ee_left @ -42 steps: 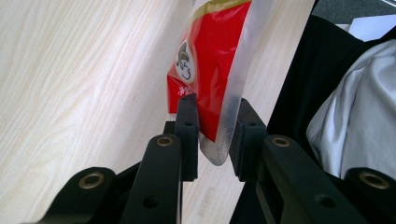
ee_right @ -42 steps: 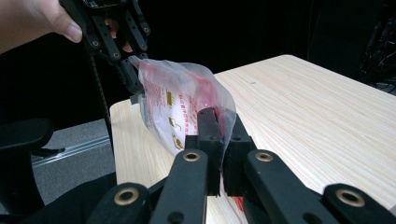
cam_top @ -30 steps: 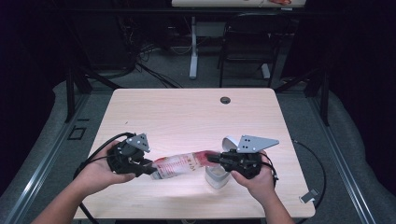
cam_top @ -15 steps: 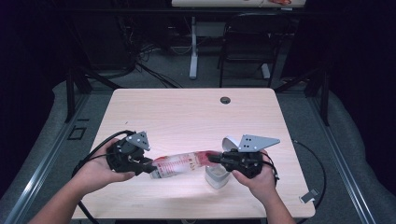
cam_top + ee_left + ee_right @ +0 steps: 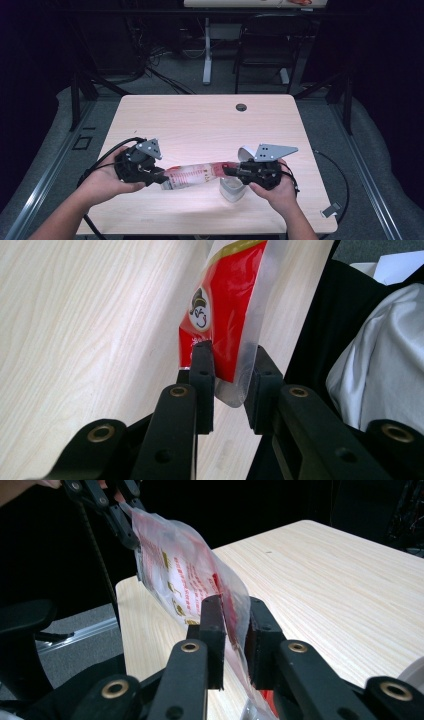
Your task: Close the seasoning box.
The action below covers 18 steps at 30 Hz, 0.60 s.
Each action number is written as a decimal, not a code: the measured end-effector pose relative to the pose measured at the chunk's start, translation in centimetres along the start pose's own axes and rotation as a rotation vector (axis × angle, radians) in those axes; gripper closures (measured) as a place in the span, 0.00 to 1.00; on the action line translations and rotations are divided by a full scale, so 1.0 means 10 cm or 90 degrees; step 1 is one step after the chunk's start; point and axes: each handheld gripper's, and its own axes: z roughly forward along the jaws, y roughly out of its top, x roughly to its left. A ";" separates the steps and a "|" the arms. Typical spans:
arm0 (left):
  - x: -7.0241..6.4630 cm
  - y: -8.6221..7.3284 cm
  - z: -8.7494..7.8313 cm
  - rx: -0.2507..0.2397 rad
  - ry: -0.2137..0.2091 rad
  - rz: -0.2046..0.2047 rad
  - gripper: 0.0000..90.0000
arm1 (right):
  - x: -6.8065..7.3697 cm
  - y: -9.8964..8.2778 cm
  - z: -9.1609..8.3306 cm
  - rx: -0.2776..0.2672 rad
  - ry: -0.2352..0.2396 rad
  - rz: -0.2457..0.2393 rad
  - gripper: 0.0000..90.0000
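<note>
Holding: both tools grip one red-and-clear plastic pouch (image 5: 192, 176) between them, above the near part of the table.
Left tool (image 5: 159, 176): jaws closed down on one end of the pouch; in the left gripper view the two black pads pinch the clear sealed edge (image 5: 231, 371), red printed panel with a round white emblem just beyond.
Right tool (image 5: 227, 170): jaws closed on the opposite end of the pouch; in the right gripper view the film (image 5: 190, 580) runs from between the pads away to the left tool (image 5: 127, 525).
Pouch attitude: stretched roughly level between the tools in the high view, lifted off the table; red print at both ends, clear middle with small lettering.
Hands: left hand (image 5: 107, 180) and right hand (image 5: 277, 190) each wrap a tool body, forearms entering from the near edge.
Nearby: small clear plastic cup (image 5: 232, 189) standing on the table just below the right tool.
Table: light wood-grain table (image 5: 200, 125), round dark grommet (image 5: 241, 107) near the far edge.
Beyond: grey floor, dark chair (image 5: 265, 50) past the far edge.
</note>
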 end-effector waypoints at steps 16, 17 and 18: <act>0.04 0.06 -0.05 -0.018 0.001 -0.003 0.86 | -0.05 -0.04 -0.01 0.003 0.006 0.012 0.95; 0.04 0.06 -0.05 -0.017 0.001 -0.002 0.86 | -0.05 -0.04 -0.01 0.004 0.005 0.013 0.95; 0.05 0.06 -0.05 -0.016 0.002 0.000 0.86 | -0.05 -0.04 -0.01 0.003 0.006 0.014 0.95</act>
